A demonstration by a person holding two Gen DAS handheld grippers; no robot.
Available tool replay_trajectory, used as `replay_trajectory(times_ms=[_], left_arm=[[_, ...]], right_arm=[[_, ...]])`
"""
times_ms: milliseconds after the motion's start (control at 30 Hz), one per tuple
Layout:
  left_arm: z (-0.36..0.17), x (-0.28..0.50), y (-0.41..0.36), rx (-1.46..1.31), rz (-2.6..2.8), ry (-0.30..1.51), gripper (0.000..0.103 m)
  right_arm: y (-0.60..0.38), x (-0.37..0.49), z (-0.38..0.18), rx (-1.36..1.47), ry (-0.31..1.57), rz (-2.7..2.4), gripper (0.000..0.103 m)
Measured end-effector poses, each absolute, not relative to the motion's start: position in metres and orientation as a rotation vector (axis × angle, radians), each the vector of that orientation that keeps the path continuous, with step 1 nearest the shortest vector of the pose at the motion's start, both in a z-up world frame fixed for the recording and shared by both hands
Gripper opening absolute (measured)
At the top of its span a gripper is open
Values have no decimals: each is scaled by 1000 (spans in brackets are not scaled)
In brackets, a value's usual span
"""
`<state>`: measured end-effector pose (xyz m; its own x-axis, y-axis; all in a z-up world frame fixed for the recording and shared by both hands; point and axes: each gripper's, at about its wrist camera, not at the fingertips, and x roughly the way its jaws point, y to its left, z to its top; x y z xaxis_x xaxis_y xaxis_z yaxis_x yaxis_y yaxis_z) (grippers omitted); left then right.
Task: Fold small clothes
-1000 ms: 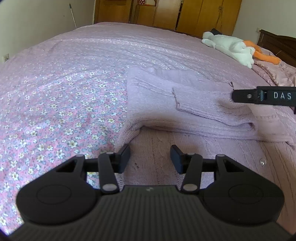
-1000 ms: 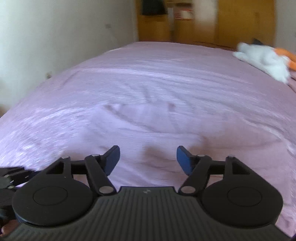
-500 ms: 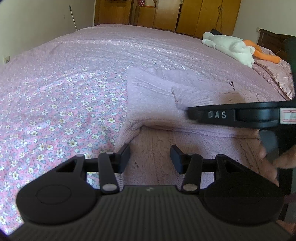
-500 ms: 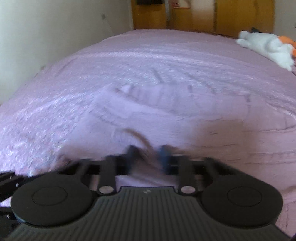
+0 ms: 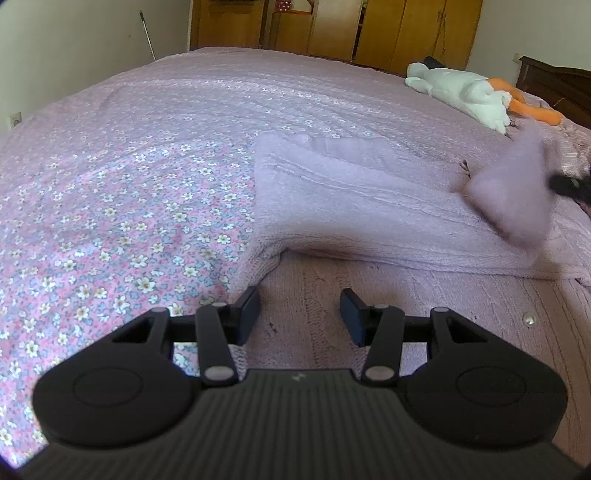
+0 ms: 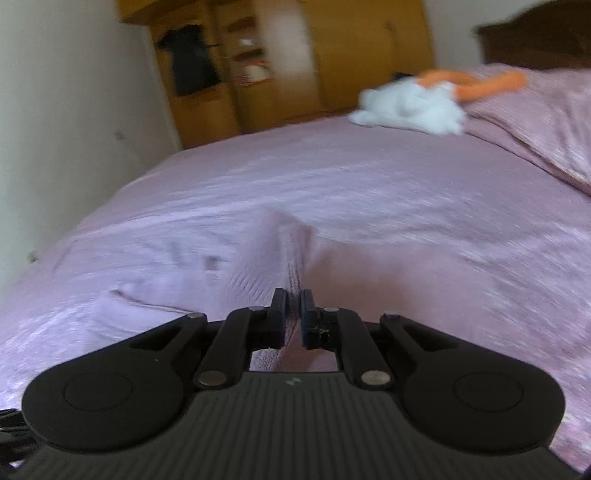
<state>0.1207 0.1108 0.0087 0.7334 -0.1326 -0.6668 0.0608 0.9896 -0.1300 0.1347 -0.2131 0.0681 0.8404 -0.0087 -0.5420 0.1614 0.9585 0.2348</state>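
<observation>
A pale lilac knit cardigan (image 5: 354, 206) lies part-folded on the flowered bedspread (image 5: 110, 192). My left gripper (image 5: 299, 314) is open and empty, low over the cardigan's near panel. My right gripper (image 6: 293, 306) is shut on the cardigan's sleeve (image 6: 273, 251) and holds it lifted off the garment. In the left wrist view that raised sleeve (image 5: 513, 195) shows blurred at the right edge, with the right gripper (image 5: 569, 184) dark behind it.
A white and orange plush toy (image 5: 461, 92) lies at the far right of the bed. Wooden wardrobes (image 5: 369, 29) stand behind the bed, and a dark headboard (image 5: 554, 85) is at the right. A small button (image 5: 529, 317) shows on the near panel.
My right gripper went from open to shut on the sleeve and pulled it up and to the right. My left gripper has not moved.
</observation>
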Motion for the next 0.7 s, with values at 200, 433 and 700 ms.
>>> replay_trajectory(times_ms=[200,433,700], left_arm=[[10,122,111,-110,-95,749,50],[15,117,109,-112,-79,765,50],[30,93,111,-109,-65,765,50]], right_arm=[[-266,117,29,385,659,-212,9],[-276,98,18,430,675,-190,16],[-261,48,49,365,633,-63,63]])
